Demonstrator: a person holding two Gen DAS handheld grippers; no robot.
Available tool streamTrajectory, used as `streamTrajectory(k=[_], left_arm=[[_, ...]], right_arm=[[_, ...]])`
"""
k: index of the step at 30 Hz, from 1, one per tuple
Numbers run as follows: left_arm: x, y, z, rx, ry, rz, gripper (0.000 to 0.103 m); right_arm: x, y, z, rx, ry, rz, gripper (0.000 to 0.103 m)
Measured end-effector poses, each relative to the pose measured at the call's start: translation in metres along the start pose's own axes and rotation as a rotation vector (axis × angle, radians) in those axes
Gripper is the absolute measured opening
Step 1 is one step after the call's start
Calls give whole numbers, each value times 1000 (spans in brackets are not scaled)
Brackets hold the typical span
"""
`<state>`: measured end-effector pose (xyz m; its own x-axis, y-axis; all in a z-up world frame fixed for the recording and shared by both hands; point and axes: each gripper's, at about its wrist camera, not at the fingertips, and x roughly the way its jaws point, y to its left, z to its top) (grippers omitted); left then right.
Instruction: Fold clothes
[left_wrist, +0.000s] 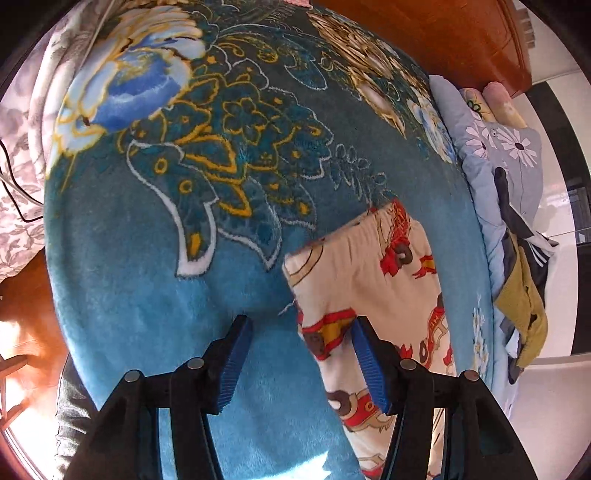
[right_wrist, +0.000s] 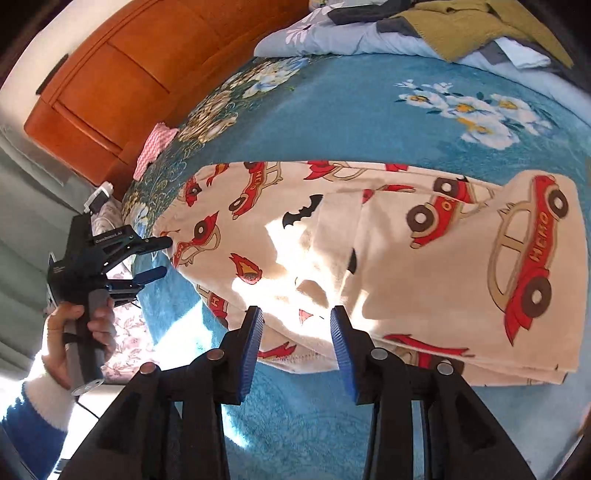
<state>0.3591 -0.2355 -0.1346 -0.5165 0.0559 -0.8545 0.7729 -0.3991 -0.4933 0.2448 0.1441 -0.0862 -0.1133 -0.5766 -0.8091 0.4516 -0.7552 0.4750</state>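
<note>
Both the left tongs (left_wrist: 301, 363) and right tongs (right_wrist: 295, 343) gape wide, empty; just ahead, the folded pajamas (right_wrist: 388, 258) risk unfolding if one layer snags.

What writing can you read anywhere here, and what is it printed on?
"HERO": on the red cars of the cream car-print garment, clearest on the big car.
White brand lettering on the left gripper body: too small to read reliably.
Garment print in the left wrist view: blurred.

Pajamas (right_wrist: 388, 258) on blanket (right_wrist: 351, 110)
</note>
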Motion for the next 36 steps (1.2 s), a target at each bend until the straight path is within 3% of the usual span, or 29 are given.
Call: streamTrajectory(k=[1, 3, 6, 9, 14, 20, 24, 27, 36], left_arm=[[0, -2, 3, 9, -22, 15, 56], [3, -4, 8, 13, -38, 43, 27], [-1, -12, 8, 22, -59, 45, 20], [-27, -39, -4, 125, -129, 68, 19], [-80, -120, -46, 462, -245, 47, 19], [-93, -220, -105, 694, -250, -46, 19], [-70, -269, -158, 798, -167, -55, 19], [-43, -289, -199, 827, -71, -84, 19], [56, -278, -276, 901, 306, 6, 24]], right_arm=[[-10, -7, -4, 32, -15, -7, 39], [-29, -22, -11, 97, -41, -25, 39], [-53, -44, -20, 192, -79, -50, 39], [-73, -60, -25, 252, -117, -50, 39], [-92, -71, -33, 285, -184, -16, 39], [-100, -94, -58, 373, -221, 8, 39], [-123, -107, -72, 417, -296, -47, 39], [-137, -124, -90, 490, -339, -18, 39], [-144, -148, -114, 531, -284, -60, 39]])
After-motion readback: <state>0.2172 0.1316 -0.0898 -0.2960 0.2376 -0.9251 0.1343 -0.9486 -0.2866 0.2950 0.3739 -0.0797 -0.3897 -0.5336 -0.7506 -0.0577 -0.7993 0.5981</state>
